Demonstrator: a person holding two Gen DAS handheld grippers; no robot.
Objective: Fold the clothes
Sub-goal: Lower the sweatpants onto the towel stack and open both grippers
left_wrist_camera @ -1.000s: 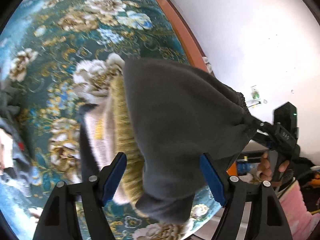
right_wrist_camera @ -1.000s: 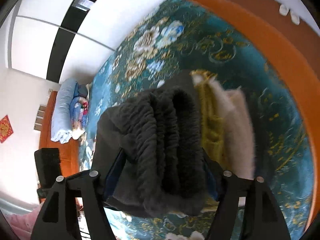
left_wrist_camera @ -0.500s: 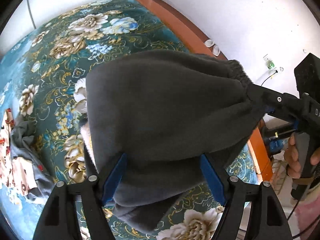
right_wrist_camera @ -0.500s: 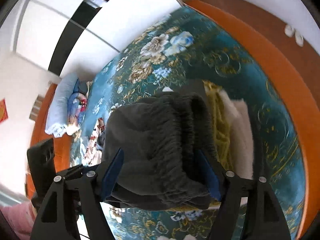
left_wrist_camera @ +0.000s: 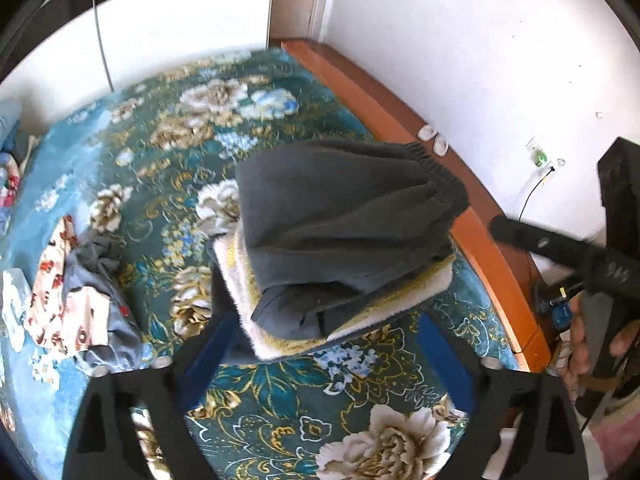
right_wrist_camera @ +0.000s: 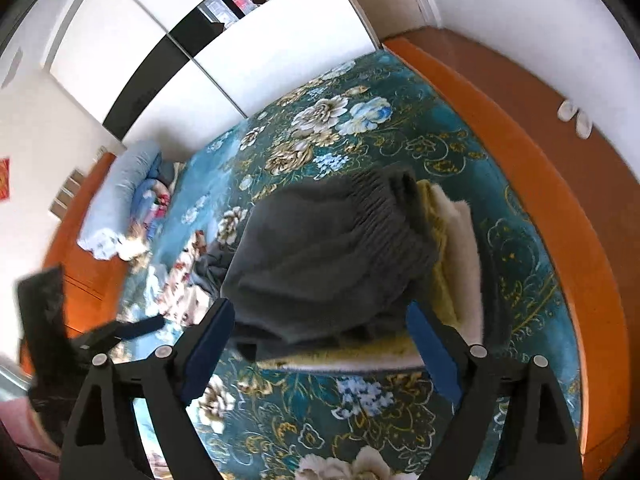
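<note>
Green flowery bed cover fills the room. Both the left tongs and right tongs are now let go and pulled back. The folded dark grey fleece pants rest on the yellow-white folded pile, just ahead of them. Next, I think: reach for the crumpled flowery clothes, off to the left tongs' left side.
</note>
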